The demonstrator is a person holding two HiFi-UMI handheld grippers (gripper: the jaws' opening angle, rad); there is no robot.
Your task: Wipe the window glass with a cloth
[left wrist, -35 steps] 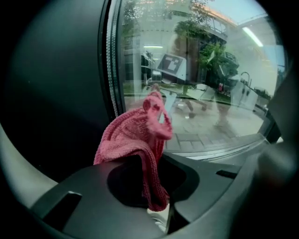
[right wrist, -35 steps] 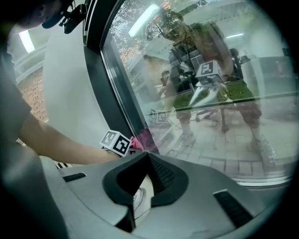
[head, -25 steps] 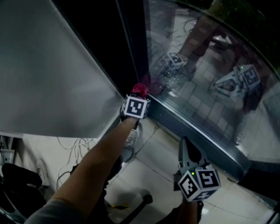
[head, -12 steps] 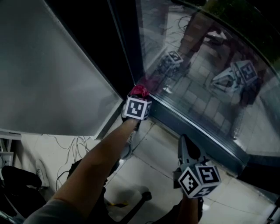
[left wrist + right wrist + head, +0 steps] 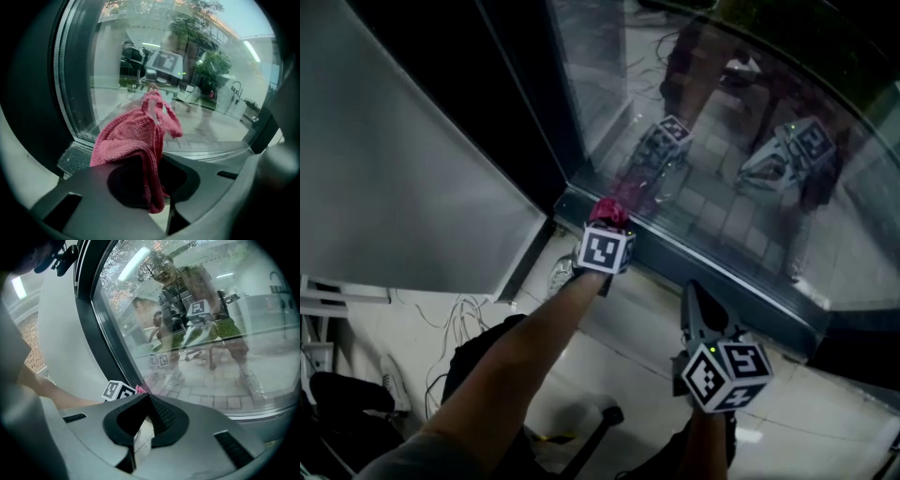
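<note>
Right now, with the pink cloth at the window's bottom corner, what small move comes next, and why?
Probably press the cloth onto the window glass and sweep up and rightward. The left gripper has its fingers shut on it at the lower left corner, so most of the pane lies beyond; the right gripper hangs back, shut, empty.

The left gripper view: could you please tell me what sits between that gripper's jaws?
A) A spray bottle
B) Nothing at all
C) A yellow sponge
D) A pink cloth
D: the left gripper is shut on a pink cloth, whose bunched end sticks out toward the window glass.
</note>
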